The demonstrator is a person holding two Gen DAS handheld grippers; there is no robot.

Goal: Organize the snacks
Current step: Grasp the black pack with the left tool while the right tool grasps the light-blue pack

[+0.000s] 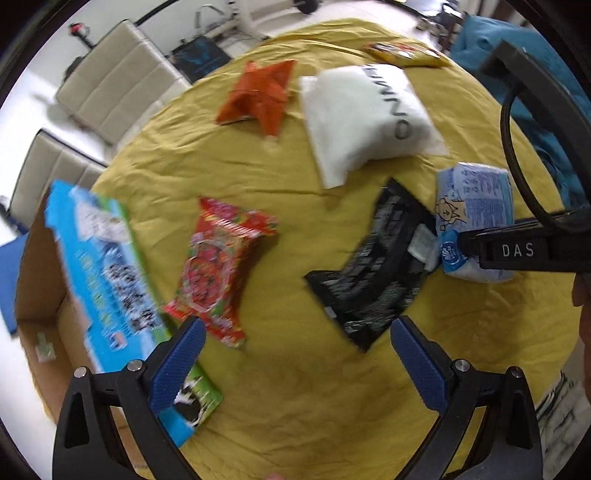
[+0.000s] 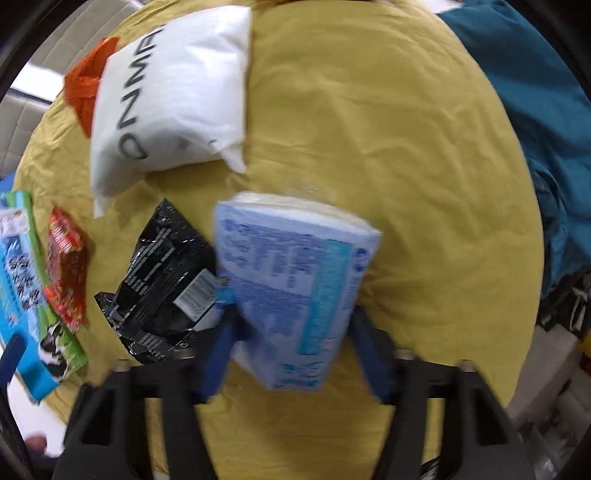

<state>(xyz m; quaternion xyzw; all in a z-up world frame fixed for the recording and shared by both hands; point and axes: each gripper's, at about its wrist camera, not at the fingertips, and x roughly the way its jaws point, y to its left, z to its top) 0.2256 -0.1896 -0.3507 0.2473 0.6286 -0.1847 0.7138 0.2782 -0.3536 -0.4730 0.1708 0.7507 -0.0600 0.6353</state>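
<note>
Two grippers work the yellow-clothed table (image 1: 295, 406): the right gripper (image 2: 295, 332) has its jaws clamped on the soft pale-blue packet (image 2: 295, 288), seemingly lifted and bound next for the cardboard box (image 1: 40, 295). The left gripper (image 1: 295, 354) hangs wide and empty above a crinkly black pouch (image 1: 376, 266), a red wrapper (image 1: 218, 266), and beyond, a puffy white bag (image 1: 365, 118).

wrinkly mustard-yellow cloth (image 1: 314, 387) covering the whole table, couple of beige padded chairs (image 1: 110, 81) off to the side, crumpled teal fabric (image 2: 535, 110) bunched at the table edge, black cables (image 1: 221, 26) on the white floor
</note>
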